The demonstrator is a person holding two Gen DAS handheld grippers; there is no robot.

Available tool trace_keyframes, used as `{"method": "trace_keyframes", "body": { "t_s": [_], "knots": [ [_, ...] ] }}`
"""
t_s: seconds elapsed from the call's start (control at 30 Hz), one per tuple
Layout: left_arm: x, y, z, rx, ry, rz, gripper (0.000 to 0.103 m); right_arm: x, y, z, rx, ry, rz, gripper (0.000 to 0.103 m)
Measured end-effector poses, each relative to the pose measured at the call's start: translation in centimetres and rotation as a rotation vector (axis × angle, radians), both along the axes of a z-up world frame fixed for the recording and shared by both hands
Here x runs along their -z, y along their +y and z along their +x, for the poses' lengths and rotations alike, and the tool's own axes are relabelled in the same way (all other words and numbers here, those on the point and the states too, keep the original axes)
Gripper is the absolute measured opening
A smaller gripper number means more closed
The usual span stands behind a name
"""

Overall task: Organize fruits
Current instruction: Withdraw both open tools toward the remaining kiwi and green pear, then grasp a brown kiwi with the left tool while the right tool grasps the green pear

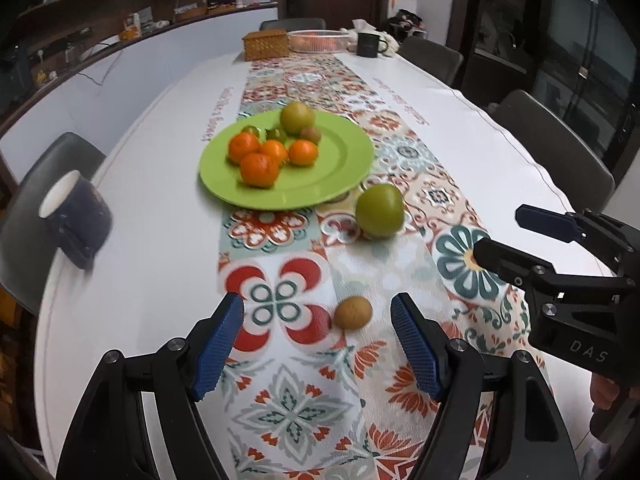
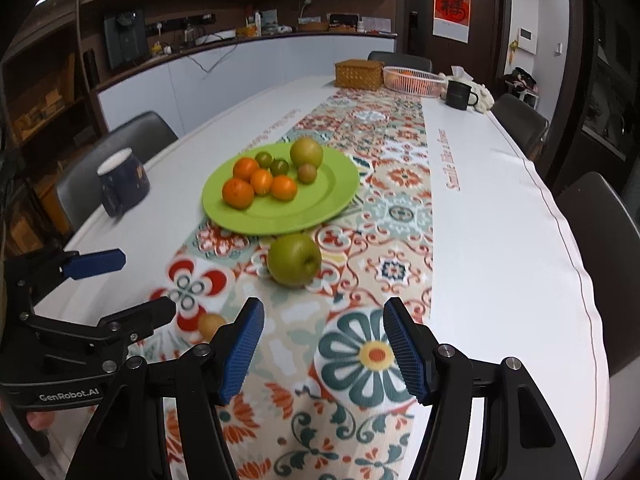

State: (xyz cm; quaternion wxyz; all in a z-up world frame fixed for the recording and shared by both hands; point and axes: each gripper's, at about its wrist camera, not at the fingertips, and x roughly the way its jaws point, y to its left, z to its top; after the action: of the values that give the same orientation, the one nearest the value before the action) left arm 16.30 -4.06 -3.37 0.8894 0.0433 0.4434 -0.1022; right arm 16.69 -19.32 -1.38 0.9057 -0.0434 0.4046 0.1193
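A green plate (image 1: 344, 160) (image 2: 332, 188) on the patterned runner carries several oranges (image 1: 259, 168) (image 2: 238, 193), a large green fruit (image 1: 297, 118) and small green and brown fruits. A green apple (image 1: 379, 210) (image 2: 294, 259) lies on the runner just in front of the plate. A small brown fruit (image 1: 353, 312) (image 2: 211, 325) lies nearer. My left gripper (image 1: 318, 338) is open, with the brown fruit just ahead of its fingertips. My right gripper (image 2: 324, 344) is open and empty, short of the apple. Each gripper shows at the side of the other's view.
A dark mug (image 1: 76, 220) (image 2: 122, 184) stands near the table's left edge. At the far end are a wicker box (image 1: 266, 44), a white basket (image 1: 318, 40) and a black mug (image 1: 368, 45). Chairs surround the table (image 2: 500, 220).
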Motion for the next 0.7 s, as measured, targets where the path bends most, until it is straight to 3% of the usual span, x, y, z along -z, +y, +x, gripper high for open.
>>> {"method": "trace_keyframes", "body": {
  "t_s": [0.2,0.27,0.4,0.47,0.7],
  "knots": [
    [2.0,-0.1,0.2,0.028,0.039,-0.037,0.074,1.9,0.0,-0.5,0.021,0.057,0.005,0.063],
    [2.9,-0.2,0.4,0.035,0.064,-0.057,0.067,2.6,-0.1,-0.5,0.029,0.077,0.012,0.063],
    [4.3,-0.5,0.9,0.047,0.094,-0.075,0.062,3.8,-0.1,-0.4,0.045,0.112,0.014,0.063],
    [4.7,-0.7,1.2,0.046,0.1,-0.075,0.054,4.2,-0.2,-0.4,0.054,0.125,0.015,0.063],
    [5.4,-1.3,2.1,0.055,0.109,-0.086,0.04,5.2,-0.2,0.0,0.059,0.153,0.021,0.063]
  ]
}}
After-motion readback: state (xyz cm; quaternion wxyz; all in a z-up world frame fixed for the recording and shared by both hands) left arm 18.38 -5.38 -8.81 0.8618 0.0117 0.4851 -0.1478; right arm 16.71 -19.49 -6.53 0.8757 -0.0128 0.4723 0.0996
